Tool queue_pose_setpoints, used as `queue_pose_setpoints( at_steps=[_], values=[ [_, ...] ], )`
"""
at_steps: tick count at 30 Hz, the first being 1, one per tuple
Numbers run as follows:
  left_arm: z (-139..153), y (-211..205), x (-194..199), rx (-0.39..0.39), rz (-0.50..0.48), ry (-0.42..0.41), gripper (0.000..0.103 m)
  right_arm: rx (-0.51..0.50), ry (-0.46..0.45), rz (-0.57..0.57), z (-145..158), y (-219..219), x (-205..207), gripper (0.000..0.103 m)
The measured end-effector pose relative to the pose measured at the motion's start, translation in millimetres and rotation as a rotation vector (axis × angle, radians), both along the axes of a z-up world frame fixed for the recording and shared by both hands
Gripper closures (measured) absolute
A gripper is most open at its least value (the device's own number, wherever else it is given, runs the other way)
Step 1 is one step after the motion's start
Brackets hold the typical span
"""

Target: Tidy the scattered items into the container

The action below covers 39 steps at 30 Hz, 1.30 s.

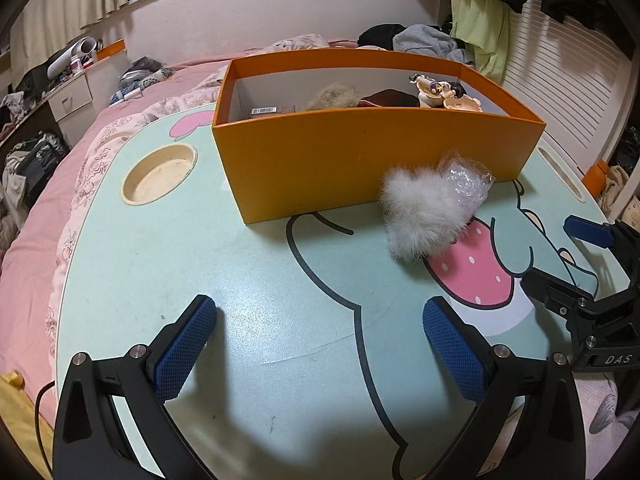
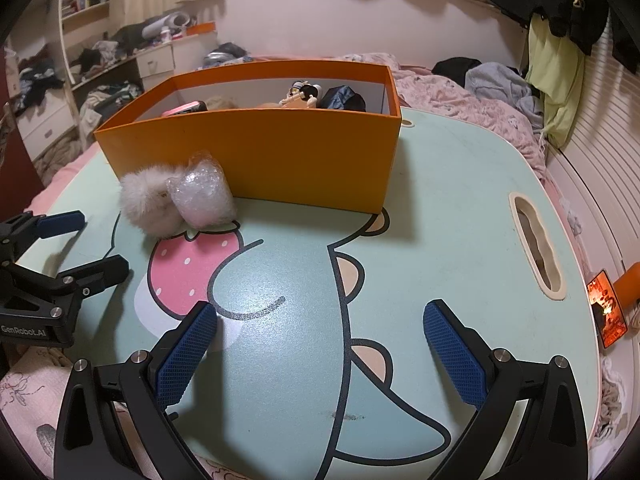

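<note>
An orange box (image 1: pixel 372 160) stands on a mint cartoon lap table (image 1: pixel 260 280); it also shows in the right wrist view (image 2: pixel 280 160). Inside lie a figurine (image 1: pixel 436 90), a brown furry thing, dark cloth and a small carton. A white fluffy item (image 1: pixel 420 216) and a clear bubble-wrap packet (image 1: pixel 466 182) rest on the table against the box front, also seen from the right as the fluffy item (image 2: pixel 146 204) and packet (image 2: pixel 202 194). My left gripper (image 1: pixel 320 344) is open and empty, short of them. My right gripper (image 2: pixel 320 344) is open and empty.
The table has a round cup recess (image 1: pixel 160 174) and a handle slot (image 2: pixel 538 248). It sits on a pink bed (image 1: pixel 36 248) with clothes at the back. A phone (image 2: pixel 606 314) lies at the right edge. Cluttered shelves (image 2: pixel 80 60) stand on the left.
</note>
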<state>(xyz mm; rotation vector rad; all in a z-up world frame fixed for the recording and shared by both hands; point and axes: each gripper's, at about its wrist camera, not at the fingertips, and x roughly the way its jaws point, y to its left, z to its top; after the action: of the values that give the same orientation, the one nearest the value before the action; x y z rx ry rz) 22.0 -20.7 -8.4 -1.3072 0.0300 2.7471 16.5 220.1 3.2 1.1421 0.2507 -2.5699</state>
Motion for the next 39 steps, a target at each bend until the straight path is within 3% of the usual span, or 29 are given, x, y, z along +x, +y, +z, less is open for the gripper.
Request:
queue_pose_setpoints(
  at_steps=[39],
  values=[
    [0.4, 5.5, -0.2, 0.000, 0.000, -0.001, 0.000, 0.000, 0.000, -0.001, -0.2, -0.1, 0.3, 0.000]
  ],
)
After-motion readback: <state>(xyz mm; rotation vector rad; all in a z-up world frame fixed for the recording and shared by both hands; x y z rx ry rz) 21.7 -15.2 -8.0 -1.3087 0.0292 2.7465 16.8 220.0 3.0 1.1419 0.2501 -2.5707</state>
